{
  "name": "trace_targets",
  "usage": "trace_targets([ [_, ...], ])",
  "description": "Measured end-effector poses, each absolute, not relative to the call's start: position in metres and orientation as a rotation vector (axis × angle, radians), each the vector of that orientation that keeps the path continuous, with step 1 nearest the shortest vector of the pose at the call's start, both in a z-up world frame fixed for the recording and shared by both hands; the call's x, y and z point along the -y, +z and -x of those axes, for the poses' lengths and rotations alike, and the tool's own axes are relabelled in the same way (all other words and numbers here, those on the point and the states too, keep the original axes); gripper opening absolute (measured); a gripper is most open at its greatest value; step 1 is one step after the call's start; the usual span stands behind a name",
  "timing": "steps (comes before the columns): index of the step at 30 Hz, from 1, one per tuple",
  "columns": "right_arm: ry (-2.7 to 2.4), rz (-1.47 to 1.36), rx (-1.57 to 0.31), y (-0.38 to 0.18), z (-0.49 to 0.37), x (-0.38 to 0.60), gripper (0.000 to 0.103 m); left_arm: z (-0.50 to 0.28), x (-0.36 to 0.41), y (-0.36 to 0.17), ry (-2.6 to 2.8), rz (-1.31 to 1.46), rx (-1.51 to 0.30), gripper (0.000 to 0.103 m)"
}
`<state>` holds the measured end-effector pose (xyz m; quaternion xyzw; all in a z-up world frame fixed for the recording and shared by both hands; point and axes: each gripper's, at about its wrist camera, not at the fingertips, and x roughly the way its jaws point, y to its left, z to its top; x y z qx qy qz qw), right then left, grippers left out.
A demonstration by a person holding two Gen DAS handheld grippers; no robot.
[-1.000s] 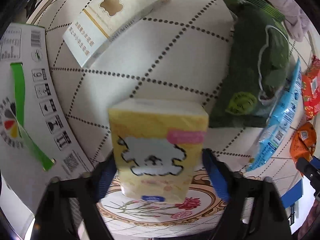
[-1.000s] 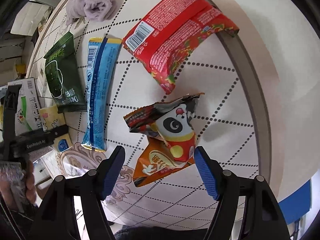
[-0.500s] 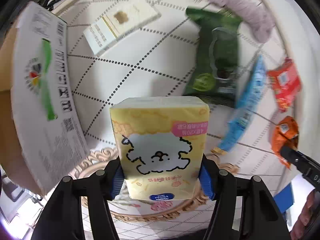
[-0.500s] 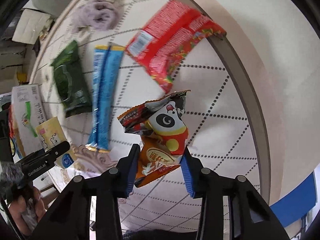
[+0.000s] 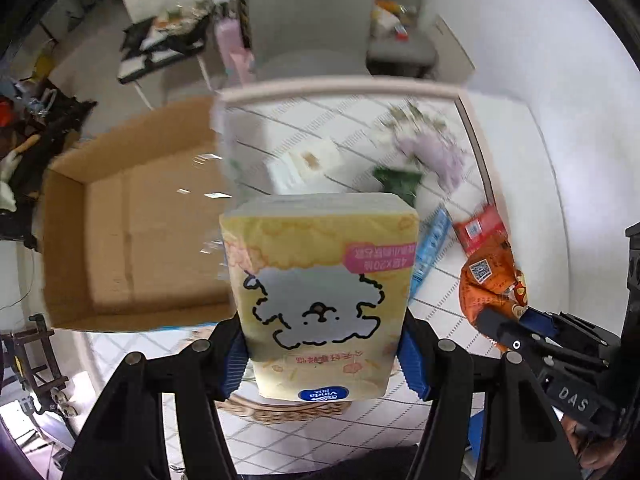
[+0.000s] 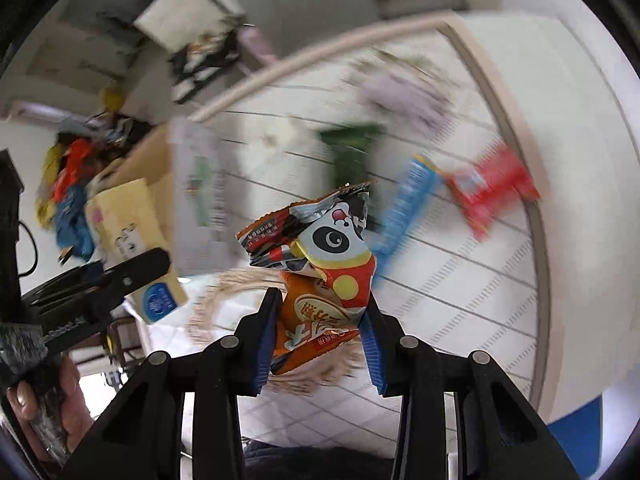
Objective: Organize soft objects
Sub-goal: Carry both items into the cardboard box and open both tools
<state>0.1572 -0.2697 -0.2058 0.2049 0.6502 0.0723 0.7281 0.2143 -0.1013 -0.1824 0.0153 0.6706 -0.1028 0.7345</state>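
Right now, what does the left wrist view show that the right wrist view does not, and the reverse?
Only the left wrist view shows the inside of the cardboard box and a grey chair. Only the right wrist view shows the panda face on the orange snack bag and the person's left hand. Both show the yellow tissue pack, blue packet, red packet and green packet.

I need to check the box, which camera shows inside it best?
The left wrist view: the box lies open, its brown floor and walls showing beside the tissue pack. The right wrist view shows only a blurred outer side.
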Motion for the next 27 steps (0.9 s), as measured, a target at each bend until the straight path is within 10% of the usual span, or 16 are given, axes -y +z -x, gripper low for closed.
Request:
trace_targets([
  [27, 0.166, -0.238, -1.548, -0.296, -0.349, -0.010, 0.040, -0.365, -0.138, -0.312, -0.184, 0.159, -1.707, 0.060],
])
